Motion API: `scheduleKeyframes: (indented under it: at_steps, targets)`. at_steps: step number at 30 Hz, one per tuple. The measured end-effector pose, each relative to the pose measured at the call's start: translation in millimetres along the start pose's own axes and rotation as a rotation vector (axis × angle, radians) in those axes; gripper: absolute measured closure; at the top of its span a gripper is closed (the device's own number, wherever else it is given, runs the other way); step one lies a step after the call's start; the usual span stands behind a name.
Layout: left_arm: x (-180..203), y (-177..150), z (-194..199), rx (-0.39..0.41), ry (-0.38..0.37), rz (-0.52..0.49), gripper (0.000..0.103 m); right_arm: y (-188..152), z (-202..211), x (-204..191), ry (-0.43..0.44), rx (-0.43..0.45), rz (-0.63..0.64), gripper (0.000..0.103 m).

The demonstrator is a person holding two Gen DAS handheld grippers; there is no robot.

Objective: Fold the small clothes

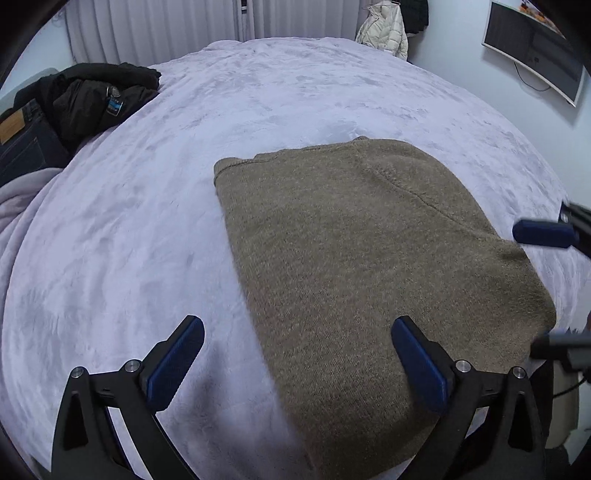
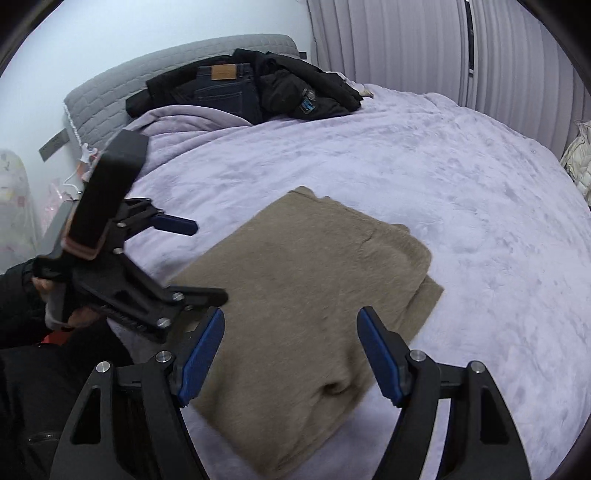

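A brown knitted sweater lies folded into a rectangle on the lilac bedspread; it also shows in the right wrist view. My left gripper is open and empty, held just above the sweater's near left edge. It also shows in the right wrist view. My right gripper is open and empty, above the sweater's near end. One blue fingertip of it shows at the right edge of the left wrist view.
A pile of black clothes and dark jeans lies by the grey headboard; the pile also shows in the left wrist view. White curtains, a white jacket and a wall screen stand beyond the bed.
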State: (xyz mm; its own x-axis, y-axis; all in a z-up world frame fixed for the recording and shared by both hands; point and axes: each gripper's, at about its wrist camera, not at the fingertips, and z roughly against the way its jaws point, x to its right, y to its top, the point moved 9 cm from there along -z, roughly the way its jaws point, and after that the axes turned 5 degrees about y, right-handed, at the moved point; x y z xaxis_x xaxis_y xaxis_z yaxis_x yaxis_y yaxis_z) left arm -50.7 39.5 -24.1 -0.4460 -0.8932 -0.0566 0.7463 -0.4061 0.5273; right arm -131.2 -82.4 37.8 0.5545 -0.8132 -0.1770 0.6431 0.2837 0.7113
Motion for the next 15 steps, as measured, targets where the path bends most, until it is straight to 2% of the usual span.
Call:
scheduleKeyframes:
  at_steps: [2, 5, 7, 9, 12, 15]
  targets:
    - [-0.8, -2.5, 0.4, 0.002, 0.004, 0.012, 0.001, -13.5, -8.5, -13.3, 0.008, -0.009, 0.014, 0.025]
    - [2.8, -13.4, 4.2, -0.004, 0.010, 0.013, 0.001, -46.5, -32.4, 0.5, -0.073, -0.107, -0.067, 0.025]
    - [3.1, -18.4, 10.9, 0.010, 0.037, 0.010, 0.001, -53.3, -23.5, -1.2, -0.052, -0.066, -0.121, 0.025]
    - [4.8, -20.2, 20.3, 0.027, 0.066, 0.005, 0.001, -59.5, -13.7, -5.3, -0.064, -0.081, -0.144, 0.025]
    - [8.8, -18.9, 34.8, 0.065, 0.112, 0.006, 0.001, -57.1, 0.2, -1.8, -0.215, -0.125, -0.158, 0.024]
    - [7.6, -20.1, 45.5, 0.084, 0.134, 0.054, 0.001, -42.1, 14.7, 4.8, -0.355, -0.112, -0.213, 0.023]
